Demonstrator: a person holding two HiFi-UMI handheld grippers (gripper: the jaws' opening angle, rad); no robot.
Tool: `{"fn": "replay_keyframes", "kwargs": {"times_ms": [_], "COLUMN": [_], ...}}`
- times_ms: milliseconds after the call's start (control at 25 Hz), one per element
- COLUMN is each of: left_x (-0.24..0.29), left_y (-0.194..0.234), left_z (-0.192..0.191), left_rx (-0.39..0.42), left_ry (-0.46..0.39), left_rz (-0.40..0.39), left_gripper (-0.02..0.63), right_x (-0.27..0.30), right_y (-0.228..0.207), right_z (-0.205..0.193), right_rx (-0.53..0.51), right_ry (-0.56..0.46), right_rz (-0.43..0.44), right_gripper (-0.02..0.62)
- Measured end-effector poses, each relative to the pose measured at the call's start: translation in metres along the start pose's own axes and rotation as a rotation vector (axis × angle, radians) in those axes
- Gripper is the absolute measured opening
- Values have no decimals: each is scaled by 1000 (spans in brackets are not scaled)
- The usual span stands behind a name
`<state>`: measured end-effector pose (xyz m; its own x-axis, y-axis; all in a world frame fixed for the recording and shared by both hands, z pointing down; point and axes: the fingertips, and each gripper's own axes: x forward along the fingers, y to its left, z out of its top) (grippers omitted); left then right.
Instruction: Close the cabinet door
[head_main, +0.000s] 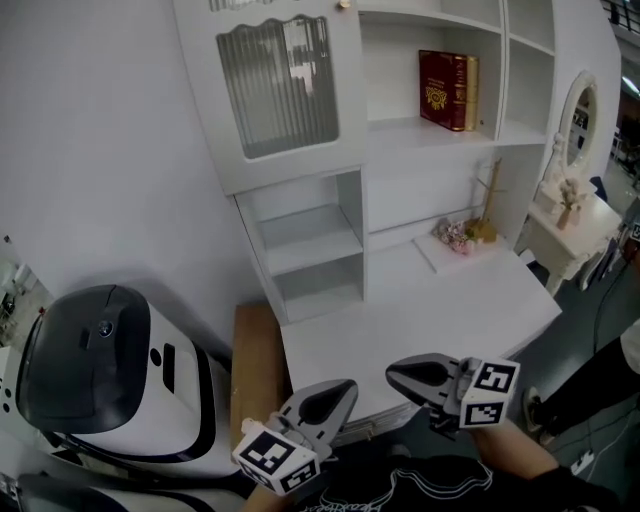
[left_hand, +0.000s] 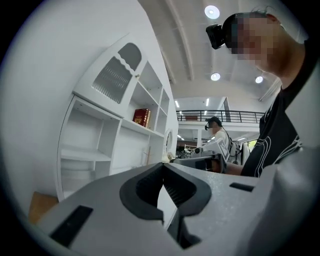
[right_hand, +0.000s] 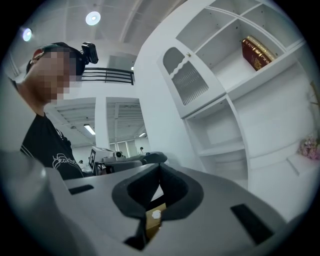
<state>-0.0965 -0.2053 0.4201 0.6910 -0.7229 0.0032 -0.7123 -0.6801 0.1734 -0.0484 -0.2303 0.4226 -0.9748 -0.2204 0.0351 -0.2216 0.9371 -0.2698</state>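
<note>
The white cabinet door (head_main: 280, 90) with its ribbed glass pane covers the upper left compartment, its small knob (head_main: 345, 5) at the top right corner; it looks flush with the frame. The door also shows in the left gripper view (left_hand: 112, 75) and in the right gripper view (right_hand: 187, 80). Both grippers hang low in front of the desk, well below the door and apart from it. My left gripper (head_main: 347, 385) (left_hand: 163, 167) is shut with nothing between its jaws. My right gripper (head_main: 393, 372) (right_hand: 160, 166) is shut and empty too.
A red book (head_main: 448, 90) stands on an open shelf right of the door. Below lie a white desk top (head_main: 430, 320) with flowers (head_main: 455, 235), open shelves (head_main: 310, 240), a wooden board (head_main: 258, 365) and a black-and-white machine (head_main: 100, 370). A mirror table (head_main: 570, 215) stands at right.
</note>
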Motion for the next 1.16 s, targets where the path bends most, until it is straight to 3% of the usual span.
{"fn": "replay_keyframes", "kwargs": {"times_ms": [240, 1160], "left_x": [-7, -18], "left_y": [3, 16], "left_z": [-9, -32], "left_rx": [-43, -79], "left_ry": [5, 33], "left_rz": [7, 96], "left_gripper": [5, 5], "right_x": [4, 7], "right_y": [5, 4], "right_z": [-17, -43], "right_rx": [-5, 57], "right_ry": [4, -3], "right_rz": [-39, -41], "right_gripper": [6, 6]}}
